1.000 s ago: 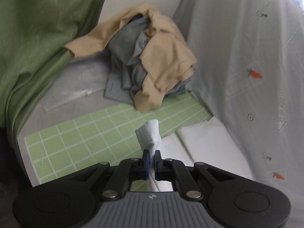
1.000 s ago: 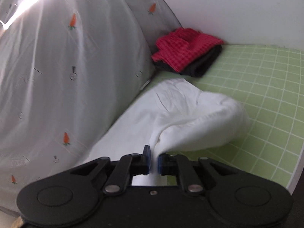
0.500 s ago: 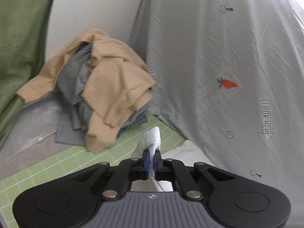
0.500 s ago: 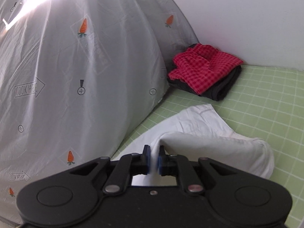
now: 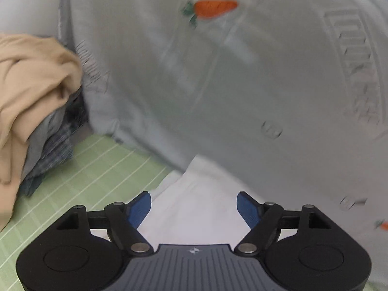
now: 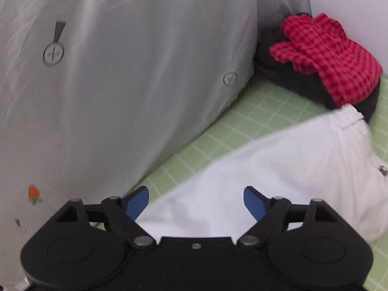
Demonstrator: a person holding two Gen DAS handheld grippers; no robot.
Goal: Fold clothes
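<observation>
Left wrist view
Surface: green gridded mat [image 5: 80, 169], white lines, lower left.
Backdrop: grey printed fabric sheet [image 5: 218, 84] with orange carrot motif [image 5: 213, 7], filling centre and right; blurred.
Laundry pile: tan garment [image 5: 31, 84] over grey and dark blue pieces [image 5: 51, 145], far left, resting on mat beside sheet.
Task item: white garment [image 5: 198, 208] lying flat on mat, near centre, far edge touching sheet.
Left gripper [image 5: 193, 207]: jaws spread wide, blue pads [image 5: 139, 207] apart, nothing held; white garment beneath the gap.

Right wrist view
Surface: green gridded mat [image 6: 242, 126], centre to right.
Backdrop: same grey sheet [image 6: 121, 72], left and centre, circular marks and small carrot print.
Folded stack: red checked garment [image 6: 325, 58] atop black garment [image 6: 303, 84], far right corner.
Task item: white garment [image 6: 278, 169] spread on mat, gathered waistband [image 6: 351, 117] just beside black garment; small metal stud at right edge.
Right gripper [image 6: 196, 205]: released, blue pads [image 6: 137, 202] well apart, hovering over white garment's near edge.
</observation>
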